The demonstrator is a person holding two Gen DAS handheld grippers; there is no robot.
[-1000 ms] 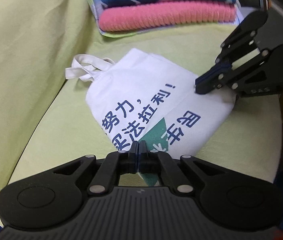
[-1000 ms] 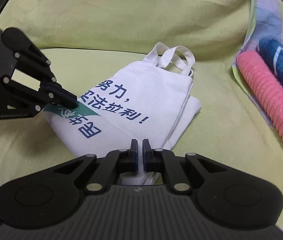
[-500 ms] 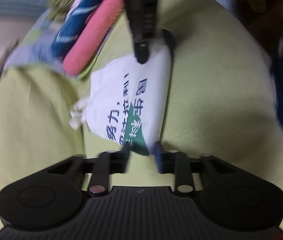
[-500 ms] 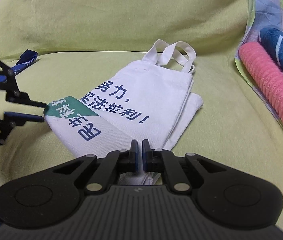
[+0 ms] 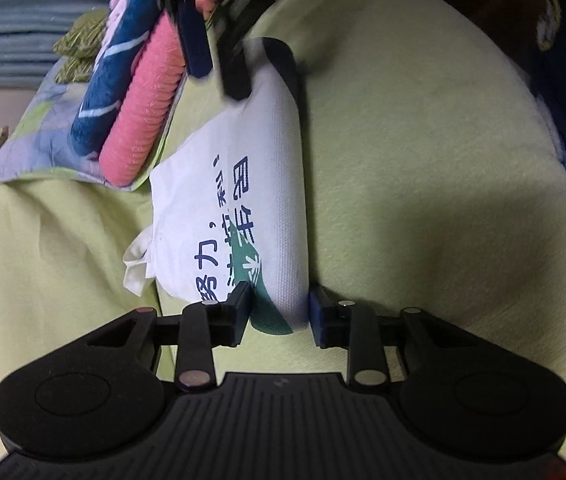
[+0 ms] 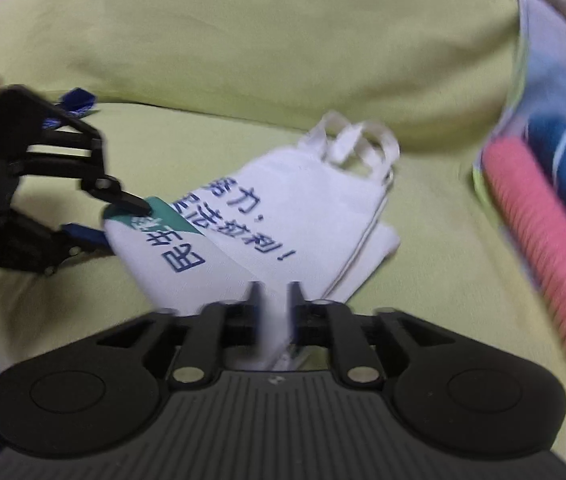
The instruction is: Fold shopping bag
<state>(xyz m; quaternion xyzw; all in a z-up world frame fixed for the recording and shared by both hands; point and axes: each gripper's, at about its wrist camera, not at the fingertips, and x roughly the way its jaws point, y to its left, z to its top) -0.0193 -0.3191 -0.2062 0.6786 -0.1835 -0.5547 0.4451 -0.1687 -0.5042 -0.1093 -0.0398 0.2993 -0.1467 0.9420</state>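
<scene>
Far left: straddles the green-printed corner of the bag (image 5: 267, 184) with the left gripper (image 5: 279, 312), jaws partway apart and just now narrowing, one fingertip (image 6: 139, 206) touching the print, the other just beside the folded edge; not yet clearly clamped. Middle: lies slack on the yellow-green sofa cover (image 5: 423, 160), already doubled over once, handles (image 6: 355, 140) flopped at the far end. Looks like thin white cloth, so probably light, limp and quick to sag or unroll when lifted by one point; hardly fragile, not slippery against rubber pads. Best taken at both ends of the rolled fold, pinching through all layers near the corners, never by the loose handles. Lower middle: hovers over the near end of the fold with the right gripper (image 6: 273, 300), jaws just now widening to a moderate gap, blurred white cloth between them, seemingly unpinched. Far right: leaves the pink towel (image 6: 543, 264) and blue towel (image 6: 559, 148) apart from the bag.
</scene>
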